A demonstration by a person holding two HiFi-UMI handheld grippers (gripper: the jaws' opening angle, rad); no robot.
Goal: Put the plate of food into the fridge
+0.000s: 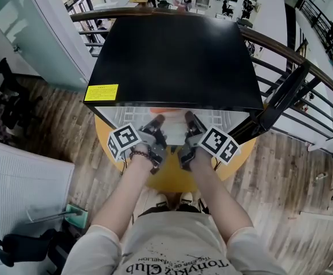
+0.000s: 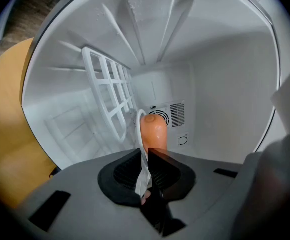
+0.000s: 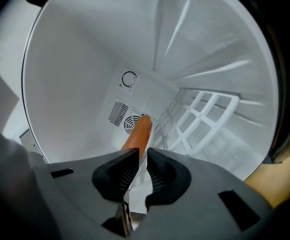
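A white plate (image 1: 175, 133) carrying a long orange piece of food (image 2: 153, 131) sits just inside the mouth of the small black-topped fridge (image 1: 172, 56). My left gripper (image 1: 156, 126) is shut on the plate's thin white rim (image 2: 144, 176), which is pinched between its dark pads. My right gripper (image 1: 190, 124) has the opposite rim (image 3: 140, 186) between its jaws, which stand slightly apart with a visible gap, so it is open. The orange food (image 3: 137, 136) lies just beyond both sets of fingertips. Whether the plate rests on the fridge floor cannot be told.
The fridge interior is white, with a fan vent (image 2: 172, 115) on the back wall and a white grid rack (image 3: 204, 114) along one side. The fridge stands on a round yellow table (image 1: 172, 179). A railing (image 1: 304, 67) runs behind it, above a wooden floor.
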